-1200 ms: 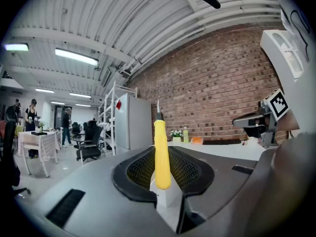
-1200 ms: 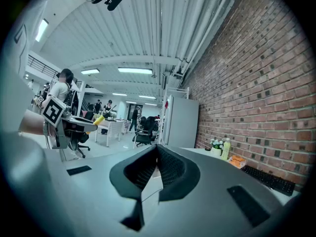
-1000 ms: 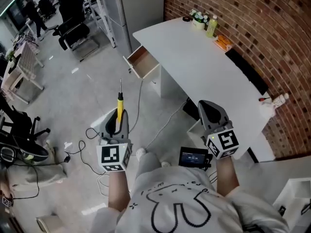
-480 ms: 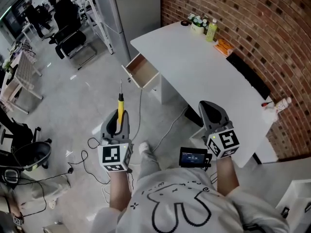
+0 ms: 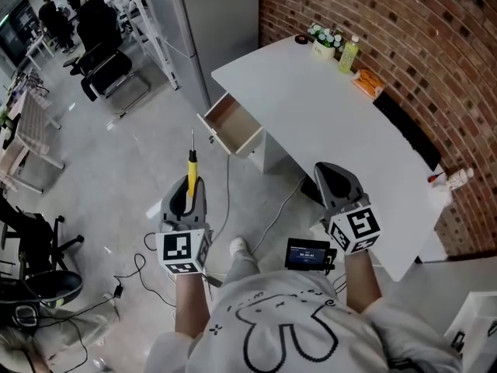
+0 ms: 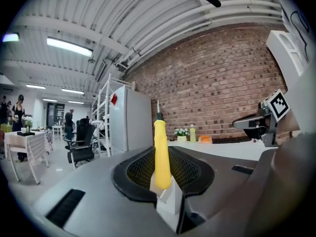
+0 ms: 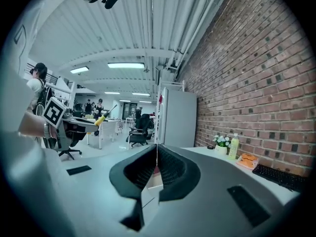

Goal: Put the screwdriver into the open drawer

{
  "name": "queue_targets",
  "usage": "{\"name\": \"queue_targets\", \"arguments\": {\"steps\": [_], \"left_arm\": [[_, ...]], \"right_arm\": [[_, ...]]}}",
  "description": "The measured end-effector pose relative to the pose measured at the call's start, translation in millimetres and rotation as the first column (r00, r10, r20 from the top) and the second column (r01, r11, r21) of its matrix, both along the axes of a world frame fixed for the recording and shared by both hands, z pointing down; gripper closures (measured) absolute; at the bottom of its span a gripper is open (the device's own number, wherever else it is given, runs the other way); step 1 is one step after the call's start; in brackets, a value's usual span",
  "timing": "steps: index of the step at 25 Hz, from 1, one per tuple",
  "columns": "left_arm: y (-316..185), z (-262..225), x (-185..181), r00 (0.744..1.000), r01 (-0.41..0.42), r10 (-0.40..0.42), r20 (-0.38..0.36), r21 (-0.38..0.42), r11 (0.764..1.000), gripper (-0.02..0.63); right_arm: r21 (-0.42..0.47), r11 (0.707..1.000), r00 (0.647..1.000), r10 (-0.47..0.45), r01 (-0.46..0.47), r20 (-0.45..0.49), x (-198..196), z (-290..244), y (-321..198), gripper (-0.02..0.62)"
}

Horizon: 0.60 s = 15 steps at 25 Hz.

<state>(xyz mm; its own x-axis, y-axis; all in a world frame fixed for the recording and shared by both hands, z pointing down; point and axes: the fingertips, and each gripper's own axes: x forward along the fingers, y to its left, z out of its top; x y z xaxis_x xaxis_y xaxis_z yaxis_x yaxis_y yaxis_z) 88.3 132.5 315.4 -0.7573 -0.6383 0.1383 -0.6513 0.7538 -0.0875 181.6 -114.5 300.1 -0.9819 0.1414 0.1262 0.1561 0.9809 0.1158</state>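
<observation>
In the head view my left gripper (image 5: 190, 183) is shut on the handle of a yellow screwdriver (image 5: 191, 171), whose metal shaft points ahead over the floor. The left gripper view shows the yellow handle (image 6: 160, 152) upright between the pads. The open drawer (image 5: 233, 123), wooden inside, juts from the near left end of the white desk (image 5: 326, 107), ahead of and slightly right of the screwdriver's tip. My right gripper (image 5: 331, 171) hangs over the desk's near edge, shut and empty; its pads (image 7: 148, 169) meet at the tips.
Bottles and a small plant (image 5: 330, 41) stand at the desk's far end, with an orange item (image 5: 367, 81) and a black keyboard (image 5: 404, 123) along the brick wall. A grey cabinet (image 5: 217, 22) stands behind the drawer. Cables (image 5: 225, 200) trail on the floor. Office chairs (image 5: 101, 68) at far left.
The desk and drawer have come nearer in the head view as the person walks toward them. Both grippers keep their pose; the screwdriver stays gripped.
</observation>
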Motion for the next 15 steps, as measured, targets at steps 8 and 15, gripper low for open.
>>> {"name": "queue_targets", "arguments": {"steps": [8, 15], "left_arm": [[8, 6, -80, 0.999, -0.045, 0.046, -0.020, 0.022, 0.999, 0.522], [23, 11, -141, 0.995, -0.092, 0.092, -0.026, 0.018, 0.996, 0.522]], "right_arm": [[0.009, 0.999, 0.999, 0.047, -0.047, -0.024, -69, 4, 15, 0.575], [0.007, 0.994, 0.994, 0.108, -0.108, -0.027, -117, 4, 28, 0.575]]}}
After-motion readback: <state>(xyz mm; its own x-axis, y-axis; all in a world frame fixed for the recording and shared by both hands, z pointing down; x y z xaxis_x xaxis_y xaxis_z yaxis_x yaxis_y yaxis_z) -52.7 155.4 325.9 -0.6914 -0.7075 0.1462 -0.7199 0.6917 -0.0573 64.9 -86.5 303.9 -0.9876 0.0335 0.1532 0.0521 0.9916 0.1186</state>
